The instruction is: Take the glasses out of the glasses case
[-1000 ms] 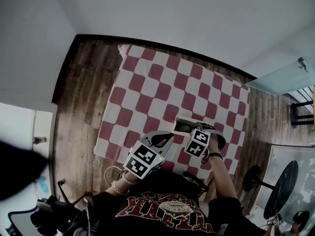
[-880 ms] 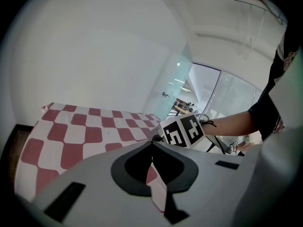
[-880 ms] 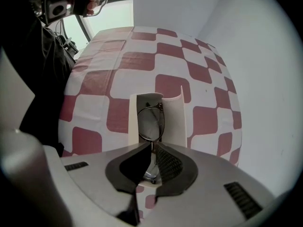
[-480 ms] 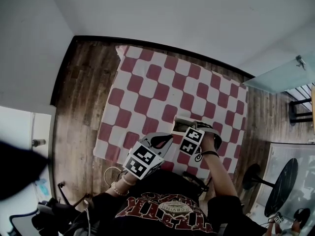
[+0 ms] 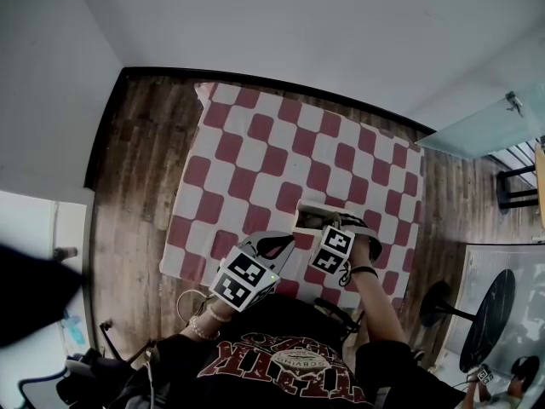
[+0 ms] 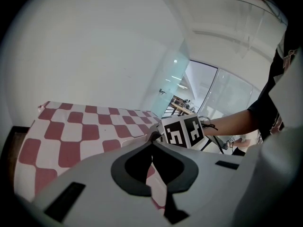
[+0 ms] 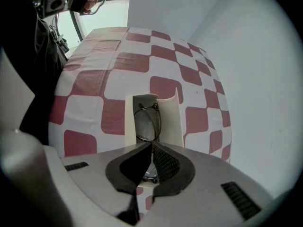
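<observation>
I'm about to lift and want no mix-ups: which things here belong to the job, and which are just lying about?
Part of the job:
- glasses, lying in the open glasses case
- right gripper, jaws together at the bridge of the glasses
- left gripper, jaws together, holding nothing

Just lying about:
- checked tablecloth
- wooden floor
- black round table

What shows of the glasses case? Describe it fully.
The glasses case is a cream, smooth, hard-looking shell, lying open on the red-and-white checked tablecloth. Its two long walls stand up as a trough, with thin dark-rimmed glasses lying inside. The right tool, jaws together, sits over its near end; whether it touches can't be told.
</observation>
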Available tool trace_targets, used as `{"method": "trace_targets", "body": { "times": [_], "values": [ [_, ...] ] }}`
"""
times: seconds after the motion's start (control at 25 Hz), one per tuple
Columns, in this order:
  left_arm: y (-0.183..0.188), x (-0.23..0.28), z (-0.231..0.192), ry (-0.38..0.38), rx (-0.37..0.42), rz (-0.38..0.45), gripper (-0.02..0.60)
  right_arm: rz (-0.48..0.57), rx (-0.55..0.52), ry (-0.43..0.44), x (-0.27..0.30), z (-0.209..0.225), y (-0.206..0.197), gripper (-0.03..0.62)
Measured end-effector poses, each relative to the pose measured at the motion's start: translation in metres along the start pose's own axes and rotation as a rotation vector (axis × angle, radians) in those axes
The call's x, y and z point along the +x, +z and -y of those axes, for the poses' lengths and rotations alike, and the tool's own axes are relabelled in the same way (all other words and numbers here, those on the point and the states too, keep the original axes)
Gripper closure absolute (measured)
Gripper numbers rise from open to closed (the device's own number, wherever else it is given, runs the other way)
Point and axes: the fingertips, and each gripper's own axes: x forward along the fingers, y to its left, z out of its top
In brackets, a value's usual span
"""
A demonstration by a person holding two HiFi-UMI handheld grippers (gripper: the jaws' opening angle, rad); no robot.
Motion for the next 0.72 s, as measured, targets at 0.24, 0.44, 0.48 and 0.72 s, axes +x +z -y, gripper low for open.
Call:
{"method": "trace_targets", "body": {
  "times": [0.24,0.44,0.48,0.72],
  "values": [
    [0.0003,-0.0011,0.003,-0.005,0.004,-0.004,0.572,0.011,0.003,-0.005,-0.0042,-0.0004,0.0,0.568],
    [-0.0014,-0.0014,0.0034,-0.01,0.008,-0.003,0.572,0.016,0.007,-0.016,-0.0058,-0.0006,-0.0008,0.568],
    [-0.0018,-0.0017,0.0037,-0.01,0.008,-0.005,0.572,0.018,0.01,-0.018,-0.0065,-0.0003,-0.0012,0.568],
    [-0.0005,-0.004,0.0035,-0.005,0.004,-0.014,0.572,0.02,0.017,-0.019,-0.0086,0.0011,-0.0017,0.568]
  ]
}}
